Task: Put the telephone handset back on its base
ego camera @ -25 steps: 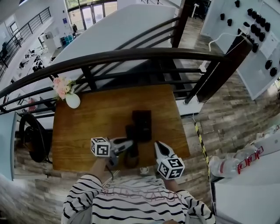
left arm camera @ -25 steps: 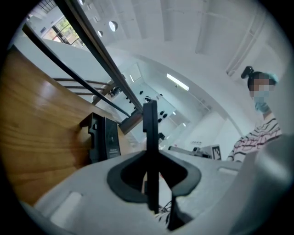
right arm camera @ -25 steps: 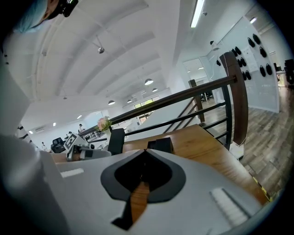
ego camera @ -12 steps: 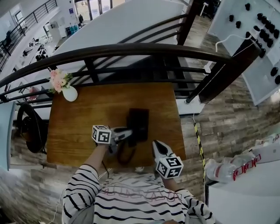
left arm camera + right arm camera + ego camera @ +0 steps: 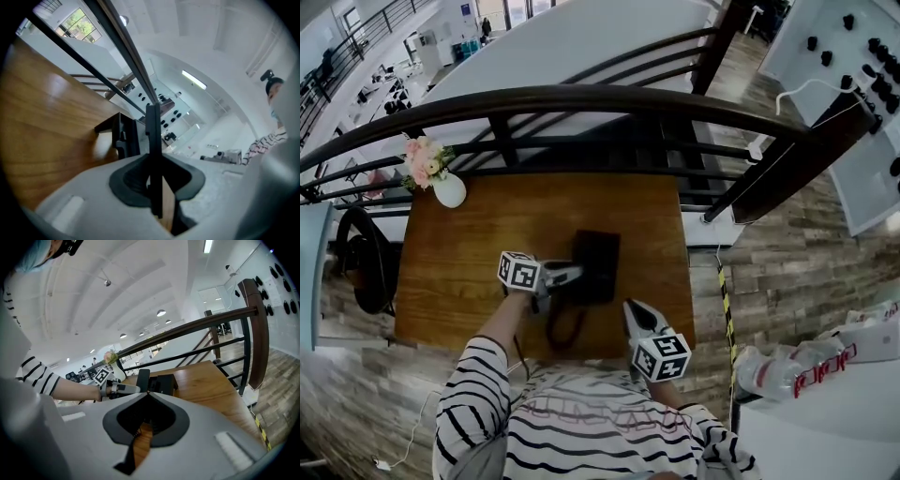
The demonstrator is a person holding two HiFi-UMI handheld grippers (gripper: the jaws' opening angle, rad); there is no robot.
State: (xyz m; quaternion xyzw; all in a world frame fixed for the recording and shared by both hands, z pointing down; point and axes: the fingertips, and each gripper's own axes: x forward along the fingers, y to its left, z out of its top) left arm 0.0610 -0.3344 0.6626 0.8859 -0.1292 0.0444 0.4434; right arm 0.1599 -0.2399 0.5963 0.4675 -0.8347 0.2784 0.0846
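the table [image 5: 459, 281] stands in front of the railing [image 5: 581, 98]. a vase [image 5: 448, 190] sits on its far left corner. the base [image 5: 602, 255] lies near the middle. the handset [image 5: 142, 378] is upright just beside the base's left side, between the left gripper [image 5: 567, 275] jaws. the cord [image 5: 549, 328] loops on the table before the base. the right gripper [image 5: 629, 306] is over the near right edge.

- A wooden table [image 5: 469, 281] stands hard against a dark curved railing [image 5: 581, 98] with black bars.
- A white vase of pink flowers [image 5: 441, 183] sits at the table's far left corner.
- The grey-brown plank floor [image 5: 787, 253] carries a yellow-and-black tape strip [image 5: 724, 300] just right of the table.
- A white wall panel [image 5: 853, 141] dotted with black knobs stands on the right.
- Beyond the railing lies a lower hall with desks [image 5: 394, 89], and overhead a white ceiling with lit lamps [image 5: 161, 313].
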